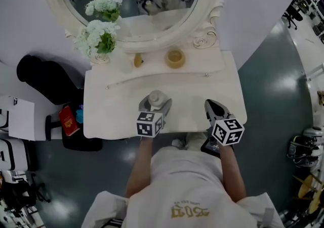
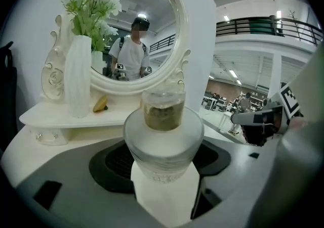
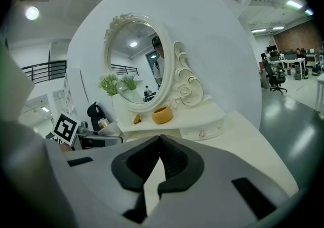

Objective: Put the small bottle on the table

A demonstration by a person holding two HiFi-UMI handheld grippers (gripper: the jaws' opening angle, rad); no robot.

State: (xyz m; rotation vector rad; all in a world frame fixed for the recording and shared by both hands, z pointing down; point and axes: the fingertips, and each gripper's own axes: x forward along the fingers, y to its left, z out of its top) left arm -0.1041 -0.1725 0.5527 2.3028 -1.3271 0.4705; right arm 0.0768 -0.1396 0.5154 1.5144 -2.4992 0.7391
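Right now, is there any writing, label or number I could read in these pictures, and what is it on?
No text reads clearly.
Gold print on the person's shirt: upside down, too blurred to read.
Red packet beside the table: print too small.
Small bottle: no label shows.

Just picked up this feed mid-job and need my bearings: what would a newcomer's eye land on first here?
First, the frosted small bottle, clamped between the jaws of the left gripper over the front of the white dressing table. Behind it stands a big ornate oval mirror with white flowers beside it. The right gripper hovers shut and empty near the table's front right edge.
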